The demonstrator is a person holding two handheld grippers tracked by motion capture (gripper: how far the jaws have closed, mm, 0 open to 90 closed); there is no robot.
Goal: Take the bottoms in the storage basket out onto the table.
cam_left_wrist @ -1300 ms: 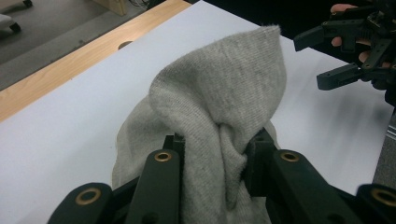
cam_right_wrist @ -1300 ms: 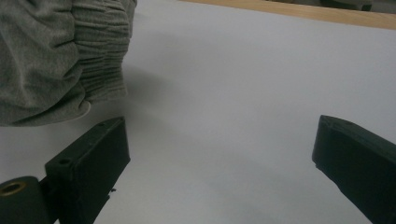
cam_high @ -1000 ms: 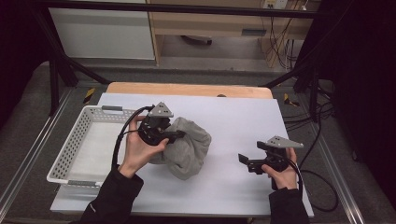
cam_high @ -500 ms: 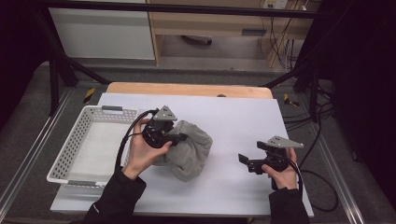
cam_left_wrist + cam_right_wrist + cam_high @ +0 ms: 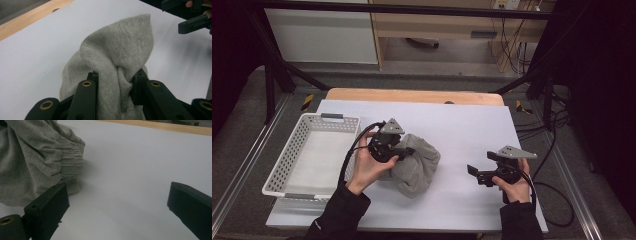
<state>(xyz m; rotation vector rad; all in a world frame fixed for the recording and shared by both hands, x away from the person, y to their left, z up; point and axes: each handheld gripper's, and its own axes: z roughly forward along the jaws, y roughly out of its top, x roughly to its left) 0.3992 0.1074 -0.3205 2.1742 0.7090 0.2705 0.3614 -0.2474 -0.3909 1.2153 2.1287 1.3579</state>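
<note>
A bunched grey knit garment (image 5: 416,165) lies on the white table (image 5: 462,125), a little left of the middle. My left gripper (image 5: 404,151) is shut on a fold of it; in the left gripper view the black jaws pinch the grey fabric (image 5: 117,62) between them. My right gripper (image 5: 472,172) rests low over the table to the right of the garment, pointing left toward it, jaws wide apart. In the right gripper view its jaws frame bare table, with the garment's ribbed cuff (image 5: 71,167) just beyond the left one.
A white perforated basket (image 5: 292,155) stands at the table's left edge, beside my left hand. A wooden strip (image 5: 412,95) runs along the far side. Cables trail off the right edge.
My left gripper has sunk a little and shifted right with the garment still in its jaws. The right gripper has stayed where it was.
</note>
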